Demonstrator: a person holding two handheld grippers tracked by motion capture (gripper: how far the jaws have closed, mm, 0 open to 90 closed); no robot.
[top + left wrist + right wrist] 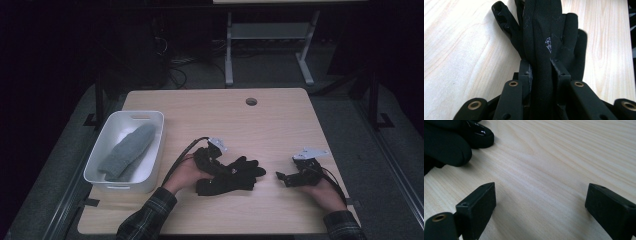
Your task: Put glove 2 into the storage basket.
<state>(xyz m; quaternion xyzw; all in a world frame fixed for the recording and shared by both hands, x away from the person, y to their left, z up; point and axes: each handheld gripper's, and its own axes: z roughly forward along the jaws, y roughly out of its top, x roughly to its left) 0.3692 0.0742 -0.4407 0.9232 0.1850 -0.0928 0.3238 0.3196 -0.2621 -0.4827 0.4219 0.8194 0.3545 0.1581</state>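
While left gripper pinches black glove, right gripper gapes.

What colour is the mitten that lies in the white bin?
Grey; the mitten in the bin shows best in the high view.

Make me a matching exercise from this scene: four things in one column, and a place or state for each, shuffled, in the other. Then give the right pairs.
Things:
1. black glove
2. grey mitten
3. left claw
4. right claw

Places or states:
A. lying inside the white bin
B. jaws wide apart over bare wooden table
C. on the table, between the two hands
D. closed on a fold of dark fabric

Pairs: 1-C, 2-A, 3-D, 4-B
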